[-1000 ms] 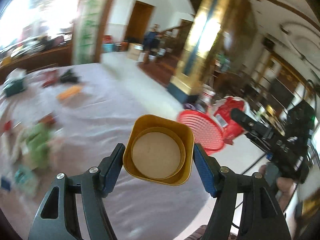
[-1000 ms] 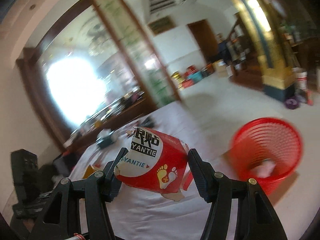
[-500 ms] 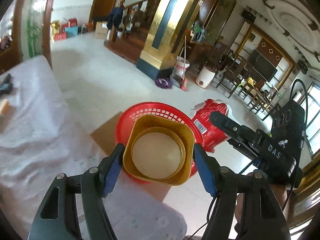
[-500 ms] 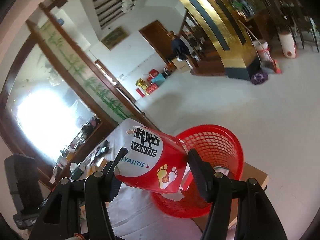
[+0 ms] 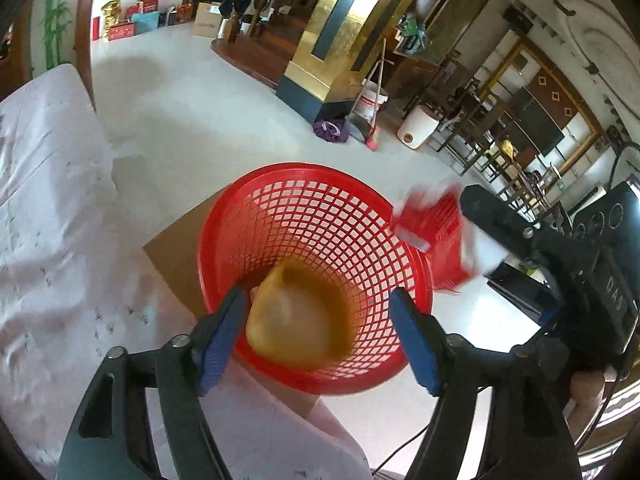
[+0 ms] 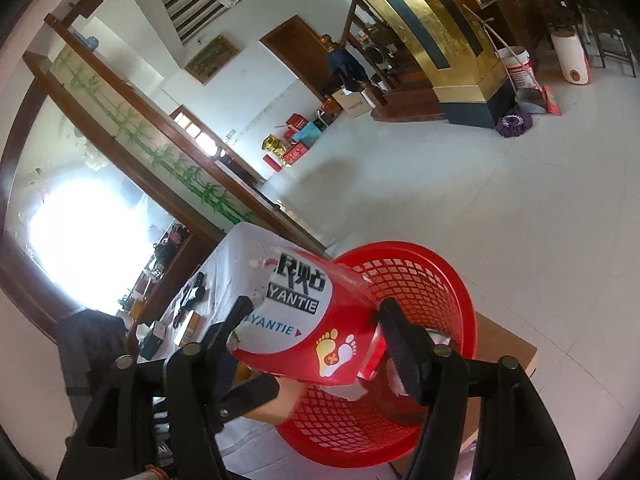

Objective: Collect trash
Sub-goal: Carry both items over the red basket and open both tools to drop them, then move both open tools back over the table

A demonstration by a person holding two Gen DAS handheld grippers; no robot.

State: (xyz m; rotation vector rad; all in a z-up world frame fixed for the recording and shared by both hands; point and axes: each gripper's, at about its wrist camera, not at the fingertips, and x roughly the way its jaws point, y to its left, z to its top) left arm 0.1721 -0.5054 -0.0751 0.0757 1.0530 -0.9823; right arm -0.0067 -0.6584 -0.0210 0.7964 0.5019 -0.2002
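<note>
Now blurred yellow cup in red basket.

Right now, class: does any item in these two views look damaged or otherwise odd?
Yes. The red box clamped in the right gripper has torn, ragged edges. The gold cup is a motion blur over the red basket, loose between the left gripper's open fingers.

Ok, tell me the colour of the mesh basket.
Red; the mesh basket shows best in the left wrist view.
</note>
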